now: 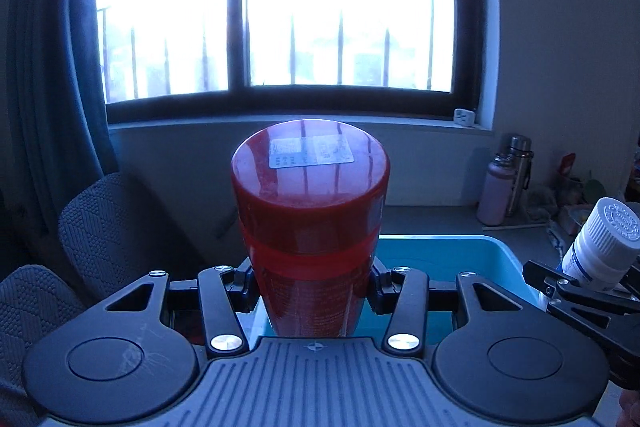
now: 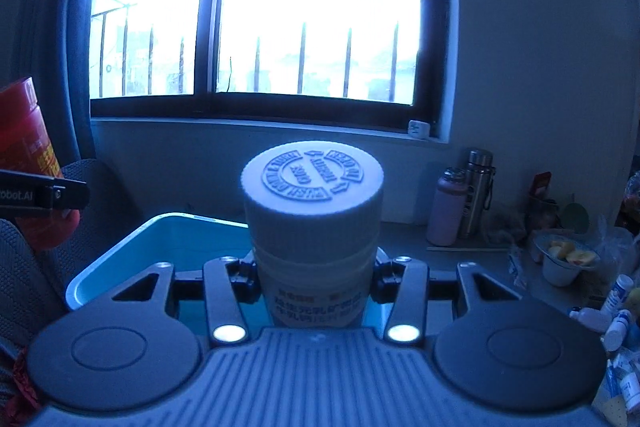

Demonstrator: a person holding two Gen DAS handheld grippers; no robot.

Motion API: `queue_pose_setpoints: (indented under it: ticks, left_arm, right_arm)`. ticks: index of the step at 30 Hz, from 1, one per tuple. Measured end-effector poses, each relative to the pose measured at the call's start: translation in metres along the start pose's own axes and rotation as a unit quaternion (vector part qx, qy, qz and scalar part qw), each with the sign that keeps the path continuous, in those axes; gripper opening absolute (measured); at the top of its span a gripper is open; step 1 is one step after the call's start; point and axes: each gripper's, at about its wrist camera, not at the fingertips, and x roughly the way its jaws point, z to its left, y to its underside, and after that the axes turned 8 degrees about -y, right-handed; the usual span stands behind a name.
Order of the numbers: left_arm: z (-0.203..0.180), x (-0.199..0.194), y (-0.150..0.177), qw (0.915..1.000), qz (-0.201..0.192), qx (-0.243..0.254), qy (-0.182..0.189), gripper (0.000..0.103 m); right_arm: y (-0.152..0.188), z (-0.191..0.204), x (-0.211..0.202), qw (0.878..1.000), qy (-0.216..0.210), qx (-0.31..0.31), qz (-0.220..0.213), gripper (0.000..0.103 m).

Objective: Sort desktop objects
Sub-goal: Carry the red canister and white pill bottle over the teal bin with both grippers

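Your left gripper (image 1: 314,285) has its fingers closed on the red jar (image 1: 310,211), clamped about its lower body, so the jar stands straight up between the fingers with its long axis pointing away from you, labelled lid uppermost. Your right gripper (image 2: 316,277) is closed the same way round the white bottle (image 2: 314,223), ribbed cap on top and the printed body down between the fingers.

What matters now is the blue bin (image 2: 116,247). It lies directly below and just ahead of both pairs of fingers: in the left view its blue rim shows behind and to the right of the jar, in the right view its open interior spreads beneath the bottle and off to the left. Both containers hang above it, none touching it that you can see. The two grippers sit side by side, the white bottle just to the right of the left fingers, the red jar near the left edge of the right view.

By my judgement neither hand is clearly nearer. The drop looks short for both; lower each upright before letting go, keeping the two apart.
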Motion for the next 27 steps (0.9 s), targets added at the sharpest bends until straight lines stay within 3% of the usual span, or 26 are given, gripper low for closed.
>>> queue_pose_setpoints:
  ticks: [17,27]
  left_arm:
    - [-0.008,0.118,0.009,0.9955,0.087,0.028,0.024,0.049]
    - [-0.025,0.174,0.029,0.9859,0.16,0.039,0.03,0.049]
  right_arm:
    - [0.002,0.023,0.075,0.998,0.003,0.029,0.063,0.048]
    - [0.017,0.016,0.115,0.991,0.001,0.034,0.132,0.048]
